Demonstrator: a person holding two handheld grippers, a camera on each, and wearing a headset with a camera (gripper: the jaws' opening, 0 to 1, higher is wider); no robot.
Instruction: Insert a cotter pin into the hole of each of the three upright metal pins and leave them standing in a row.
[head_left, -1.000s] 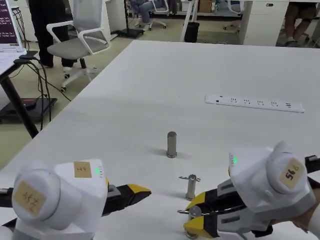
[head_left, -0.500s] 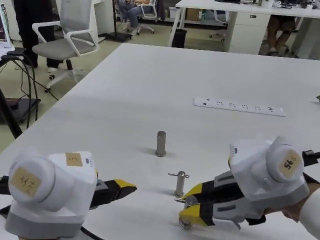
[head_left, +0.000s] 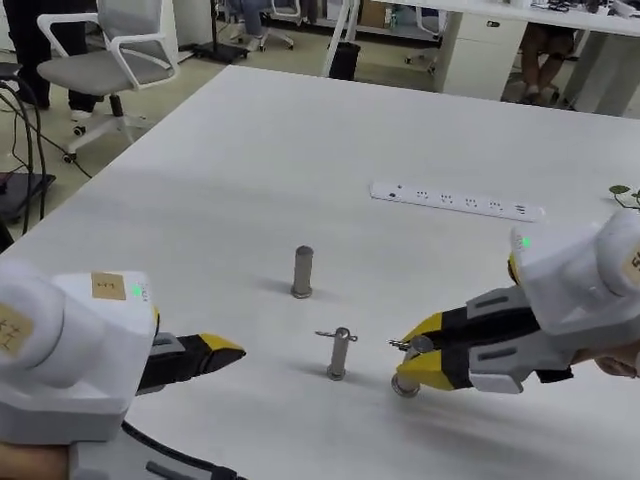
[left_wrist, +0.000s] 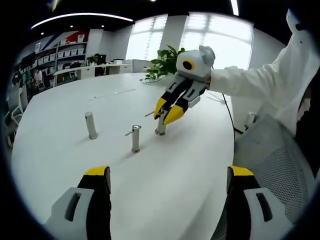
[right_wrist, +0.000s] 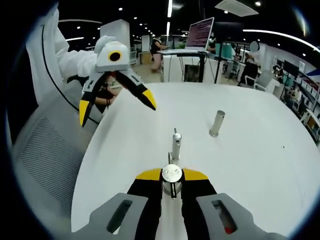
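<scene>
Three upright metal pins stand on the white table. The far pin is bare. A cotter pin crosses the top of the middle pin. My right gripper is shut on a second cotter pin that runs through the top of the near pin, its jaws flanking that round top. My left gripper is open and holds nothing, low at the front left, well apart from the pins.
A white power strip lies across the table behind the pins. An office chair stands past the table's left edge, and a plant leaf shows at the right. People sit at desks in the background.
The head camera has swung. My right gripper has moved to the right and away from me, and the near pin has gone with it, from in front of the middle pin to its right.
</scene>
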